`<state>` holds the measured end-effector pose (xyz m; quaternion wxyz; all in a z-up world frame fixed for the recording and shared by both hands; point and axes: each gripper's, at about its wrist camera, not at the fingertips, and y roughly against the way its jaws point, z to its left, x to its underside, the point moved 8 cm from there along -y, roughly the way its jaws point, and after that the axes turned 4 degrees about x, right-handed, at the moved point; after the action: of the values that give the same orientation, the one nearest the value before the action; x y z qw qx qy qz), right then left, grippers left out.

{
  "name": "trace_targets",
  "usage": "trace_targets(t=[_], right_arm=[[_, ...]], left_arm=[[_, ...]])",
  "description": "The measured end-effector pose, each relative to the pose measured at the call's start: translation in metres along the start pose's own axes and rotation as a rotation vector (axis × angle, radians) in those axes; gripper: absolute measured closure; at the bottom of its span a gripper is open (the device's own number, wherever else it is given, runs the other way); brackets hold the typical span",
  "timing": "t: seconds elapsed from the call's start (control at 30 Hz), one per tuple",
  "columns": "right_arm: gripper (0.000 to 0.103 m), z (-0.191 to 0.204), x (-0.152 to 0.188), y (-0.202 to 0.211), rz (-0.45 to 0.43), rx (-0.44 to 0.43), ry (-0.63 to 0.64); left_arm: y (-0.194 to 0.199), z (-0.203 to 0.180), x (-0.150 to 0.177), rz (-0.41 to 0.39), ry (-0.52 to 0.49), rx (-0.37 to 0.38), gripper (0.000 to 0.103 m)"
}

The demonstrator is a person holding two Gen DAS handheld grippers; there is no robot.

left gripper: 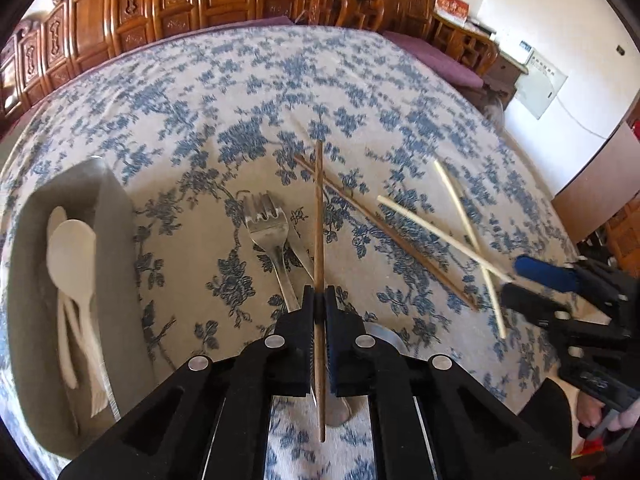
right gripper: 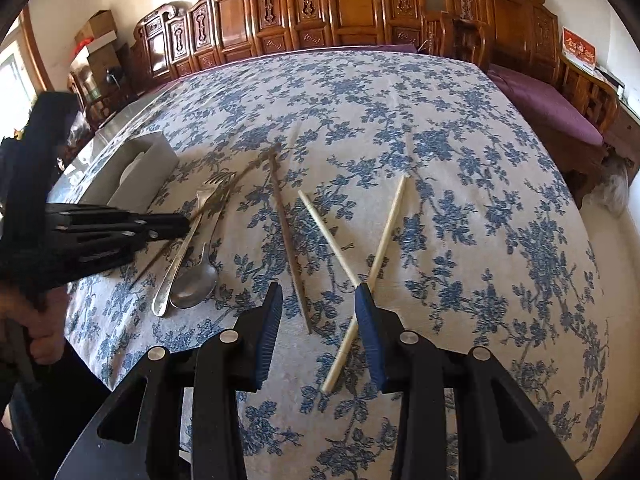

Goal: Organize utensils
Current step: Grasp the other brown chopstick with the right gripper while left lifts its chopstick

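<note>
We are clamping our left hand-held gripper (left gripper: 319, 300) on a brown chopstick (left gripper: 319, 216) above the floral desk (left gripper: 248, 92), beside the forks (left gripper: 266, 228). Our right hand-held gripper (right gripper: 319, 300) is hovering with jaws apart over the pale chopsticks (right gripper: 384, 240).

Glossy metal fork (left gripper: 267, 227), matt wooden chopstick (left gripper: 318, 216), woven floral cloth tablecloth (left gripper: 248, 92)

The left tongs (left gripper: 319, 294) are clamped on a brown chopstick (left gripper: 318, 216) crossing its twin (left gripper: 384, 232) over the flowered surface (left gripper: 224, 92). Beside it lies a fork (left gripper: 266, 232) (perhaps two, stacked); white spoons (left gripper: 74, 264) fill a grey tray (left gripper: 116, 240).
</note>
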<state>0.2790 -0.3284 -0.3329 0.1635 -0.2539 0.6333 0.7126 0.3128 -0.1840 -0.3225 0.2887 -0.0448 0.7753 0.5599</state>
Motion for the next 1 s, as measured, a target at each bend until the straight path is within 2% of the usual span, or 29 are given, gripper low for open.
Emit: trace_targets(t=[0.27,0.33,0.6,0.77,0.9,0.97,1.0], right_arm=[[0.064,0.018,-0.011,-0.024,0.001,0.008,0.053],[0.068,0.02,-0.018,-0.032,0.002,0.014,0.059],[0.068,0.038,-0.056,-0.051,0.011,0.015,0.103],[0.075,0.034,-0.051,-0.075,0.068,-0.009,0.045],[0.079,0.032,-0.048,-0.081,0.063,0.003,0.046],[0.08,0.034,-0.047,-0.081,0.067,0.021,0.062],[0.081,0.038,-0.046,-0.081,0.061,0.063,0.113]], left_arm=[[0.039,0.004,0.004,-0.073,0.006,0.001,0.099],[0.049,0.007,0.004,-0.089,0.009,0.0,0.099],[0.078,0.019,0.002,-0.129,0.01,-0.027,0.099],[0.091,0.029,0.0,-0.152,0.014,-0.039,0.099],[0.095,0.036,0.001,-0.157,0.019,-0.036,0.099],[0.095,0.039,0.001,-0.161,0.022,-0.04,0.099],[0.095,0.04,0.001,-0.163,0.025,-0.041,0.099]])
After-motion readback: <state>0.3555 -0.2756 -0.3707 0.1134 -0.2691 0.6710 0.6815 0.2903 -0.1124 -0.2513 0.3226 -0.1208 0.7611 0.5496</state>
